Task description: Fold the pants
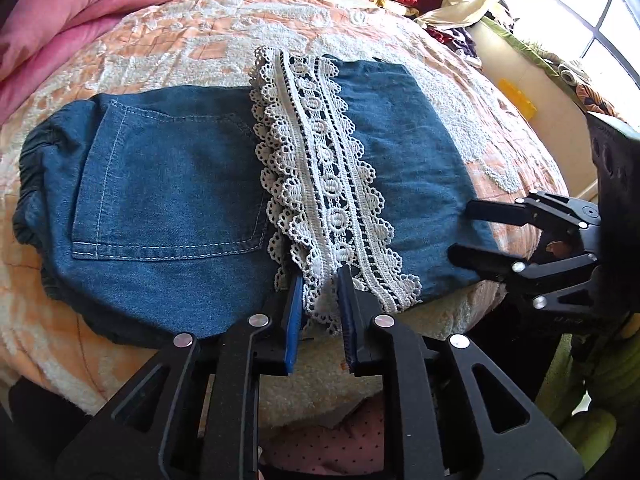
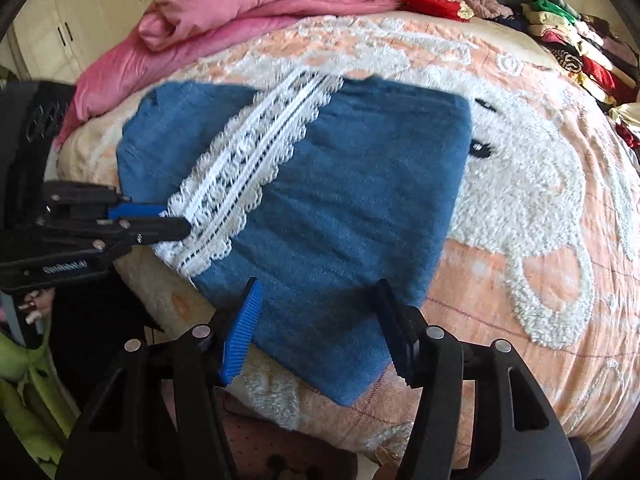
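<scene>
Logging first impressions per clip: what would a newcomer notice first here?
The white lace strip running across the blue denim pants, which lie folded on a peach bedspread. The left gripper pinches the lace's near end; the right gripper straddles the pants' near corner, fingers apart.

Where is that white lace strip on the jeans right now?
The white lace strip lies across the middle of the folded denim pants on the bed's peach blanket; its near end is pinched by the left gripper.
</scene>
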`<state>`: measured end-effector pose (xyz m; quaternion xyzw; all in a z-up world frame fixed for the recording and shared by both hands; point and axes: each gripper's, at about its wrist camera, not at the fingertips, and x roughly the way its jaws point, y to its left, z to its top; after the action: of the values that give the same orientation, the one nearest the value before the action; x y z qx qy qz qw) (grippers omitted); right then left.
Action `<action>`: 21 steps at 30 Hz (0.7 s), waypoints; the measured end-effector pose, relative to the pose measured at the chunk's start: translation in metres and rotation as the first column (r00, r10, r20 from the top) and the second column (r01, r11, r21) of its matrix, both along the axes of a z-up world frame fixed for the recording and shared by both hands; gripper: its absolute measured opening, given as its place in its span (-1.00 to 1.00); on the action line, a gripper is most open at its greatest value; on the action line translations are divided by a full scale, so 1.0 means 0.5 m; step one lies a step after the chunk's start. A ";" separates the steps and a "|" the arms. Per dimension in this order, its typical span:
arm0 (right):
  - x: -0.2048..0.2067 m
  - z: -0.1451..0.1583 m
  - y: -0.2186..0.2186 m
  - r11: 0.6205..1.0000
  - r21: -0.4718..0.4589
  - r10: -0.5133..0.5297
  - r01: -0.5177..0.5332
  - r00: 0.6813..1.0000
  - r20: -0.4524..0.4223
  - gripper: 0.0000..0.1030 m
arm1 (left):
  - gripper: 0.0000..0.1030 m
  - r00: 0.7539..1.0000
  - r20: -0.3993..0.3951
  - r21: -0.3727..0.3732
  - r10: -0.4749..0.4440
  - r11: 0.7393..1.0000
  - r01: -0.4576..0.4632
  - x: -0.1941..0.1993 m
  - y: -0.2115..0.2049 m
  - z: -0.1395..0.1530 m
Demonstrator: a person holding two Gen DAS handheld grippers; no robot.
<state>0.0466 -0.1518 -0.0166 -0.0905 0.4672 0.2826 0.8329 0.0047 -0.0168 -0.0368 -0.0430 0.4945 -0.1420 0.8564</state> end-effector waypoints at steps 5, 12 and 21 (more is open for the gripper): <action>0.002 0.022 -0.012 0.999 0.028 -0.020 0.019 1.000 0.023 0.33 | -0.73 1.000 0.007 0.002 0.005 1.000 -0.005 -0.002 0.002 0.005; -0.001 0.043 -0.017 0.999 0.042 -0.027 0.025 0.998 0.051 0.53 | -0.55 1.000 0.023 -0.004 0.017 1.000 -0.016 -0.006 0.011 0.017; 0.006 0.077 -0.015 0.997 0.059 -0.047 0.041 0.995 0.091 0.66 | -0.30 0.998 0.049 -0.010 0.031 0.999 -0.031 -0.013 0.020 0.036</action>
<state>0.0494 -0.1591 0.0221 -0.0692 0.4220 0.2730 0.8617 -0.0018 -0.0066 -0.0189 -0.0511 0.4721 -0.1321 0.8701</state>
